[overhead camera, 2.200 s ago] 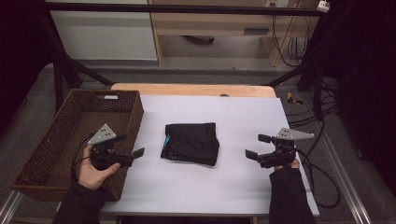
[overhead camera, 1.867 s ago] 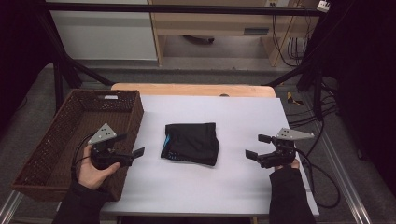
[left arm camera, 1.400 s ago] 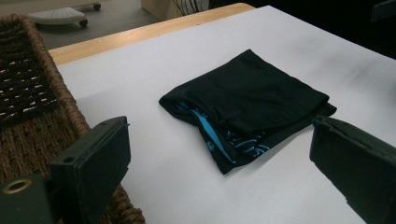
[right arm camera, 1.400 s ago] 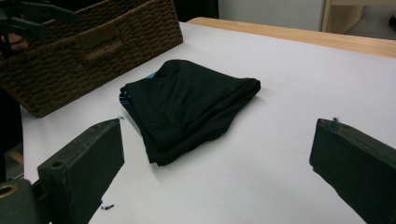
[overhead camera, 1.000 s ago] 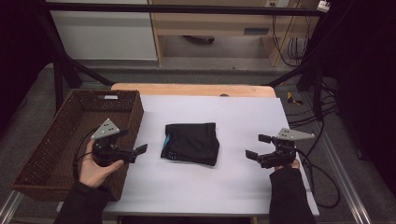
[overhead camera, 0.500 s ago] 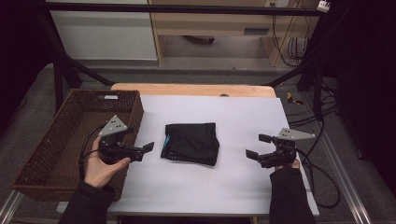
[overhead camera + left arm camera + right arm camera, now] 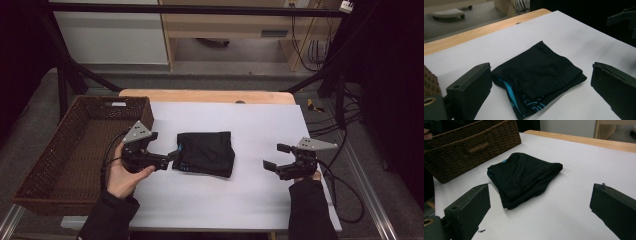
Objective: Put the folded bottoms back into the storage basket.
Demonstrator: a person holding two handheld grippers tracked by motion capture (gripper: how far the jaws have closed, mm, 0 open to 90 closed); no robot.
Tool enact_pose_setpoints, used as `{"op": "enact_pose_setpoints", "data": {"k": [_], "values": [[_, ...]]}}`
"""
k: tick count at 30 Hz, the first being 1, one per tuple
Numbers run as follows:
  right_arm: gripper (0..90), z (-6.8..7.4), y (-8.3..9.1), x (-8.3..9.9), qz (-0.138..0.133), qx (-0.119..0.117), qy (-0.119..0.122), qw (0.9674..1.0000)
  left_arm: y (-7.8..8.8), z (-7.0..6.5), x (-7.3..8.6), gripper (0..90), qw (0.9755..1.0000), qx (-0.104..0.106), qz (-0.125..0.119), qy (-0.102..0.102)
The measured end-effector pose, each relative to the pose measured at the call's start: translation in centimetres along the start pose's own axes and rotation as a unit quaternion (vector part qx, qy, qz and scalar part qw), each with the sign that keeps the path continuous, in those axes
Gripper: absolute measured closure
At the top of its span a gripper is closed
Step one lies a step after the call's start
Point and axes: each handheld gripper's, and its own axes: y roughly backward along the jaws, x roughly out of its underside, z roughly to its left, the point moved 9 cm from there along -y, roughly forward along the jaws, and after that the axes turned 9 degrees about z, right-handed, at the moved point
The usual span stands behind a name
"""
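Observation:
A folded black garment (image 7: 207, 153) with blue trim along its left edge lies flat in the middle of the white table top (image 7: 260, 125). My left gripper (image 7: 171, 156) is open right at that edge. In the left gripper view its jaws stand wide on either side of the garment (image 7: 539, 72), and the left one almost touches a corner. My right gripper (image 7: 276, 156) hovers open near the table's right side, well apart from the cloth. In the right gripper view the garment (image 7: 522, 176) lies ahead between the spread jaws.
A brown wicker basket (image 7: 107, 101) stands at the left of the table with nothing in it; it is also in the right gripper view (image 7: 474, 145). A wooden strip (image 7: 210, 95) runs along the table's far edge. Cables trail off at the right.
My left gripper has moved right, from beside the basket up to the garment's left edge. The right gripper and the garment have stayed put.

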Motion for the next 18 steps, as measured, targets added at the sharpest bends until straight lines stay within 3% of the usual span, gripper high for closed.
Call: {"op": "enact_pose_setpoints", "data": {"k": [18], "values": [[3.3, 0.0, -0.2, 0.1, 0.004, 0.001, 0.002, 1.0000, -4.1, 0.1, 0.1, 4.7, 0.9998, -0.006, 0.016, 0.010]]}}
